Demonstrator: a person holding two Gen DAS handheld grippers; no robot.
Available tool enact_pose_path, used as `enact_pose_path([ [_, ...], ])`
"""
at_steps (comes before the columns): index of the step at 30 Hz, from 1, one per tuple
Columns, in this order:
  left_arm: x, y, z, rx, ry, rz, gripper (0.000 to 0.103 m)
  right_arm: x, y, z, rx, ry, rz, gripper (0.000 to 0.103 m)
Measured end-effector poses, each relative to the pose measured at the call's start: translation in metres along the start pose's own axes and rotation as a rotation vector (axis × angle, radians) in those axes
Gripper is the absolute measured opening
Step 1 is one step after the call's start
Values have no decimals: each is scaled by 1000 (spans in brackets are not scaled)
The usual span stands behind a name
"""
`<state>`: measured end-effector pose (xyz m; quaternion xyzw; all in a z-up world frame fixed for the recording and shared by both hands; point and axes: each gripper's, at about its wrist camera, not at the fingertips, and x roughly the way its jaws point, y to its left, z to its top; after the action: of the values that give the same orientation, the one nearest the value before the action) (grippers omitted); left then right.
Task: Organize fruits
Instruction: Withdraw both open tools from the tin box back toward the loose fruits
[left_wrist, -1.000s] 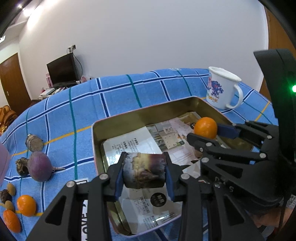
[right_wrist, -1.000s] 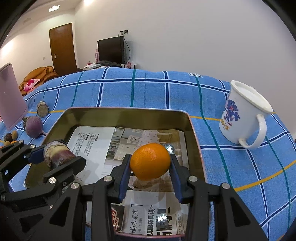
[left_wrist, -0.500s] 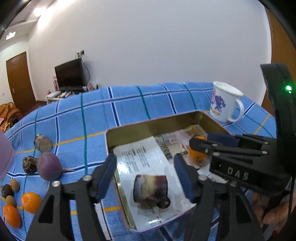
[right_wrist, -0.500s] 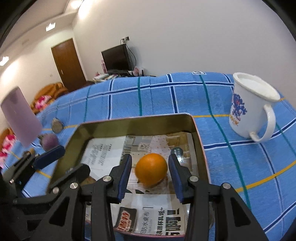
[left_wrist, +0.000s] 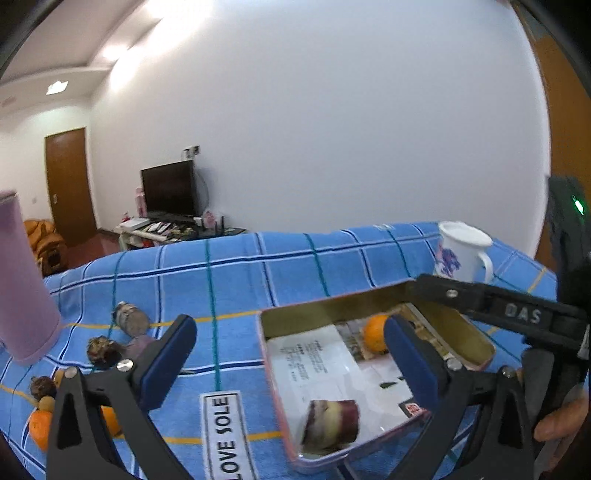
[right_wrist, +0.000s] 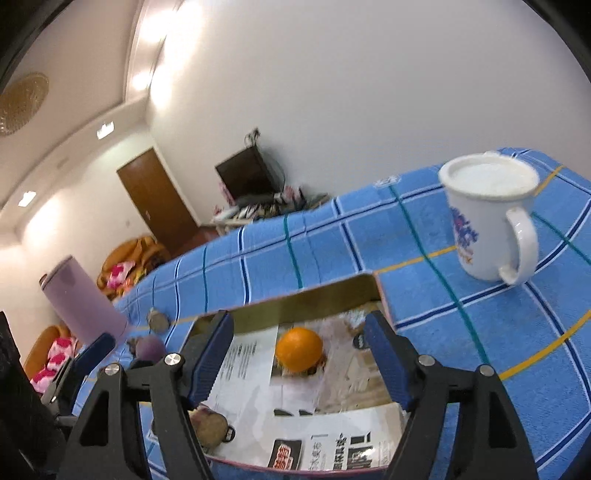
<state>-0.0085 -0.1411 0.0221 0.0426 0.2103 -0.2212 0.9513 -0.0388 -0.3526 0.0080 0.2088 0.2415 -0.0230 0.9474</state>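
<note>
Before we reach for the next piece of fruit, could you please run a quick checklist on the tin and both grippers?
1. Left gripper empty: ok. Its fingers have just been opening, and the cut purple piece lies free on the newspaper.
2. Right gripper empty: ok. Its fingers have just been opening, with the orange between them but untouched.
3. Both items inside the metal tin: ok.
4. Fruit left to sort: ok. The oranges and purple fruit lie on the blue tablecloth.
5. White mug upright, apart from the tin: ok.
6. Orange settled, not rolling: cannot tell.
</note>
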Motion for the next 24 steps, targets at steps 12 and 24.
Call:
enact_pose_path([
  [12,7,35,-13,-44,67,164,103,0,15,-6,-133,-56,-150,75],
  [24,-9,54,-30,33,117,251,103,-3,7,-12,-47,-49,-217,75],
])
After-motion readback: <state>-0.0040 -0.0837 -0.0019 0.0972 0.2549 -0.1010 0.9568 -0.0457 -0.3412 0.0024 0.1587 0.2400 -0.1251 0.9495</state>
